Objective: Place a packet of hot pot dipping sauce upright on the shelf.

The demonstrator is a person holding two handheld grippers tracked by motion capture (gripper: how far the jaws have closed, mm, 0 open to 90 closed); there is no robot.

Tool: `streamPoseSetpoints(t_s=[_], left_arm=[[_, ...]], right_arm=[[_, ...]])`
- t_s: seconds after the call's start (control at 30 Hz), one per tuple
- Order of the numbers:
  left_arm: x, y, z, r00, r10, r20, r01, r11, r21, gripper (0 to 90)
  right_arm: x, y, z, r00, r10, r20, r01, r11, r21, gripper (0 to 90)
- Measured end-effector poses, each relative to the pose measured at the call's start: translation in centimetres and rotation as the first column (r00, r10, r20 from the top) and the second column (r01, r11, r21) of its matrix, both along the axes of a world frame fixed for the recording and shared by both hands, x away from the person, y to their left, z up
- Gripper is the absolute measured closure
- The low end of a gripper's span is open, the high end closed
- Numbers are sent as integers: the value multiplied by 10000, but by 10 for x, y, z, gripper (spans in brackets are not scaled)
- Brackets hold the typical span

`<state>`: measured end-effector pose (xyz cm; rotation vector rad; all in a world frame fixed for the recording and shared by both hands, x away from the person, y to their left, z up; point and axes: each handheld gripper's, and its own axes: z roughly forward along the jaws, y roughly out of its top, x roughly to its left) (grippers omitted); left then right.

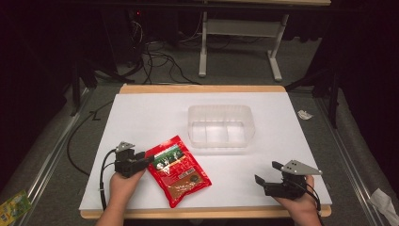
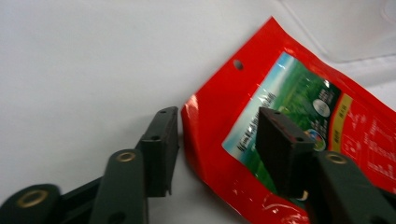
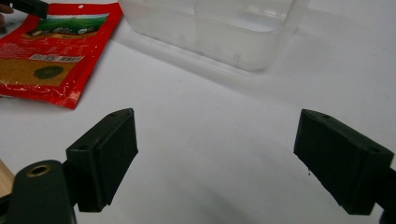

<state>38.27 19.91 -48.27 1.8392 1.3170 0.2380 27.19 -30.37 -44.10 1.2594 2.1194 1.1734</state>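
A red foil packet [image 1: 178,170] with a green picture label lies flat on the white table top, left of centre. My left gripper [image 1: 147,159] is open at the packet's upper left corner. In the left gripper view [image 2: 219,149], one jaw rests on the bare table beside the packet's edge [image 2: 205,140] and the other hovers over the label. My right gripper [image 1: 266,173] is open near the front right of the table, with bare table between its jaws [image 3: 215,154]. The packet [image 3: 51,56] lies off to its left.
A clear plastic tub [image 1: 221,125] with dividers stands empty behind the packet, seen close in the right gripper view [image 3: 219,28]. The white sheet [image 1: 141,113] covers a wooden board. Cables, table legs and scraps of packaging lie on the floor around.
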Motion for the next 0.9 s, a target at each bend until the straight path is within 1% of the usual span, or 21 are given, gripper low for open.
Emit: streamPoseSetpoints(t_s=[0.1,0.13,0.17,0.2,0.27,0.4,0.53,0.73,0.9], left_arm=[[-1,0,0,10000,42,-32,-42,10000,-17,569],[-1,1,-1,10000,76,-61,-76,9999,-79,609],[-1,2,-1,9999,128,-91,-130,9996,-246,646],[-2,3,-1,9999,112,-96,-114,9995,-288,685],[-3,5,-1,9999,119,-18,-120,9989,-456,749],[-6,4,0,9996,30,265,-20,9993,-376,852],[-9,4,1,9986,-42,523,60,9994,-344,875],[-16,3,7,9955,59,943,-21,9992,-405,881],[-24,2,17,9887,153,1492,-72,9985,-546,882]], right_arm=[[0,0,0,10000,-12,33,12,10000,-15,147],[-1,1,0,10000,-6,21,6,10000,-15,147],[-1,1,0,10000,-17,26,17,10000,-1,148],[-1,1,0,10000,-24,47,24,10000,13,148],[0,1,0,10000,-31,41,31,10000,12,149],[0,0,-1,10000,-66,-28,66,9999,85,151],[0,0,-1,10000,-55,-54,55,10000,61,153],[0,-1,-2,10000,-95,5,95,9999,100,156],[0,-1,-2,10000,-93,-2,93,9999,121,156]])
